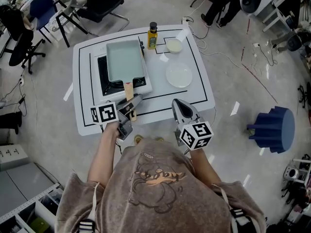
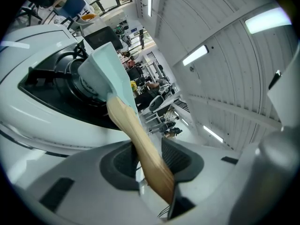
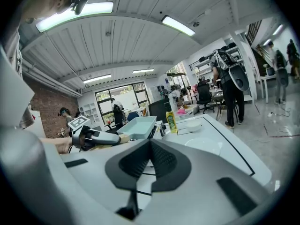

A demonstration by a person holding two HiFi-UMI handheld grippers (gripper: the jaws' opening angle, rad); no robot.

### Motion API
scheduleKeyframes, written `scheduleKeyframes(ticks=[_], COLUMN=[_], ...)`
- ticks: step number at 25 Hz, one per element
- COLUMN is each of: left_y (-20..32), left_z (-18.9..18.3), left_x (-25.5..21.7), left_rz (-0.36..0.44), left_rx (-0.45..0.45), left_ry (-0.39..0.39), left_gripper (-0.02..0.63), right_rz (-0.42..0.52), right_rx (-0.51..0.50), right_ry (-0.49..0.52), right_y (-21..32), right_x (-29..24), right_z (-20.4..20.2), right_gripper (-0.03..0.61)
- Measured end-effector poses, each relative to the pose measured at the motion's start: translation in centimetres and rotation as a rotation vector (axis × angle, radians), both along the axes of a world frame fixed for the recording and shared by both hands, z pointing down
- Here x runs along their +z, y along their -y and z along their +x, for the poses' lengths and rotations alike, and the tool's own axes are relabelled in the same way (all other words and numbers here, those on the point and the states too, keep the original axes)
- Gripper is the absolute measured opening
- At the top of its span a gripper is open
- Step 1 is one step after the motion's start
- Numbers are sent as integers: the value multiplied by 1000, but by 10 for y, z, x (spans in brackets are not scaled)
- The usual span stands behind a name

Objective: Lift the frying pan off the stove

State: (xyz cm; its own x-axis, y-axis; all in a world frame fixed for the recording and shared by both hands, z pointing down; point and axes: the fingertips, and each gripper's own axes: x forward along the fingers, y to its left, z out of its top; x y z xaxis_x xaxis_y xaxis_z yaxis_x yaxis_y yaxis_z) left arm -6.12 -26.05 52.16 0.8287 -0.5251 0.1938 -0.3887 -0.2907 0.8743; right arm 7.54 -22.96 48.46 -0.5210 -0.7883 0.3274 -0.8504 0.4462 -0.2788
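Table (image 1: 204, 89), white with black outlines, seen from above by the person standing at its near edge. A stove (image 1: 108, 76) stands on the left half of the table. The frying pan (image 1: 125, 59), rectangular and pale teal, sits on the stove, and its wooden handle (image 1: 129, 92) points back towards the person.

The left hand-held gripper (image 1: 132, 103) reaches in over the near edge of the table and is closed on the handle. In the left gripper view the handle runs slantwise between the two dark ribbed pads (image 2: 123, 161), and both pads press against its sides near its free end. The pan's body lies beyond the jaws, over the black burner.

The right hand-held gripper (image 1: 179, 106) hangs over the near edge of the table, to the right of the handle and apart from it. In the right gripper view its jaws are closed together with nothing between them.

To the right of the stove, a yellow bottle (image 1: 152, 35) with a dark cap stands at the far side of the table. A small white bowl (image 1: 173, 45) is just beside it, and a white plate (image 1: 179, 74) lies nearer the person.

On the floor to the right, well apart from the table, stands a blue stool (image 1: 274, 129). Office chairs (image 1: 97, 4) stand beyond the table's far left corner.
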Motion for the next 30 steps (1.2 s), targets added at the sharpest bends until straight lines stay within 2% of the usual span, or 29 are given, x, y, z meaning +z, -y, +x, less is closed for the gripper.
scheduleKeyframes(ticks=[17,25,28,30], left_y=[-17,-31,-38,-42], left_z=[9,5,-1,-2], left_x=[-38,-51,-50,-54], left_rz=[26,48,35,46], left_rx=[-42,-86,-116,-122], left_ry=[-81,-78,-51,-70], left_gripper=[144,143,143,143], right_rz=[6,25,28,30], right_rx=[-29,-67,-87,-101], right_ry=[5,15,20,21], right_y=[-4,-6,-7,-8], right_x=[0,-5,-7,-8], right_z=[9,3,-1,-4], right_gripper=[-2,-2,-2,-2])
